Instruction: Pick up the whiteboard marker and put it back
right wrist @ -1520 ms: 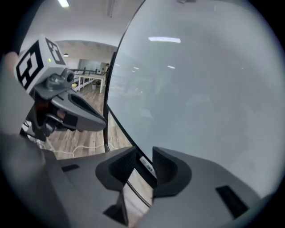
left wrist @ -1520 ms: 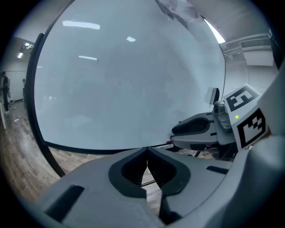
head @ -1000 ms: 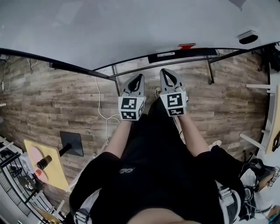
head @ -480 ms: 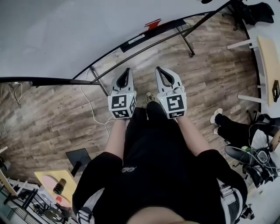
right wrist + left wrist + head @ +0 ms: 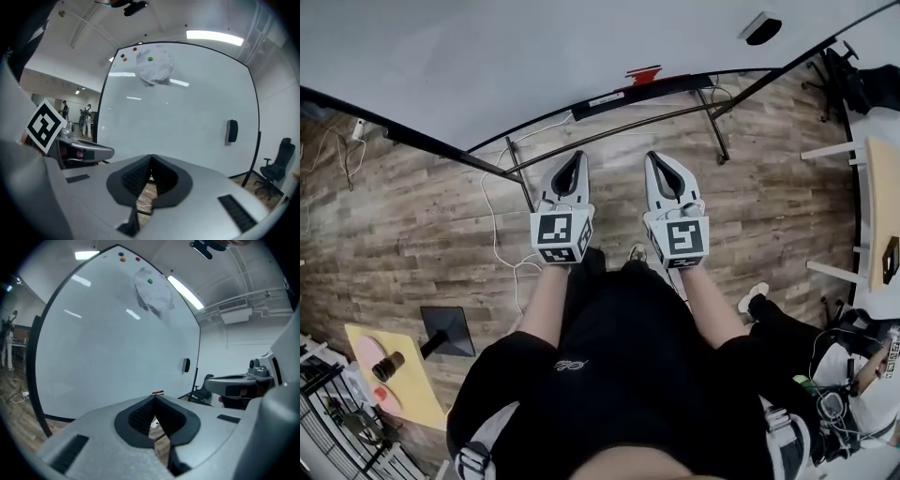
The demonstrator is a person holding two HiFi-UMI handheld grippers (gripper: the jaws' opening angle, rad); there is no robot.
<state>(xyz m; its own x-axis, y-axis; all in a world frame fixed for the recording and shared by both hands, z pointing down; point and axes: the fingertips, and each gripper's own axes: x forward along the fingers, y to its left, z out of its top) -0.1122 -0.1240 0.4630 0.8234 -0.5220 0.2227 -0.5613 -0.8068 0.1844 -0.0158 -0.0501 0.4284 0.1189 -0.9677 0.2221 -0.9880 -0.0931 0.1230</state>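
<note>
A red-and-black whiteboard marker (image 5: 643,73) lies on the tray (image 5: 609,98) along the bottom of the big whiteboard (image 5: 516,56). In the left gripper view the marker (image 5: 158,393) shows just above my jaw tips, still some way ahead. My left gripper (image 5: 572,161) (image 5: 154,398) and right gripper (image 5: 658,159) (image 5: 151,158) are held side by side in front of me, pointing at the board. Both are shut with nothing between the pads. Each gripper view shows the other gripper at its side.
A black eraser (image 5: 231,131) (image 5: 186,364), a crumpled paper sheet (image 5: 156,68) and small magnets (image 5: 123,57) stick on the board. The board's stand legs (image 5: 717,131) and cables (image 5: 502,244) lie on the wooden floor. A yellow table (image 5: 408,380) is at lower left, a seated person (image 5: 787,323) at right.
Both grippers have risen and moved forward toward the whiteboard, still shut and side by side. The head view has swung, so the tray and marker sit differently in the frame.
</note>
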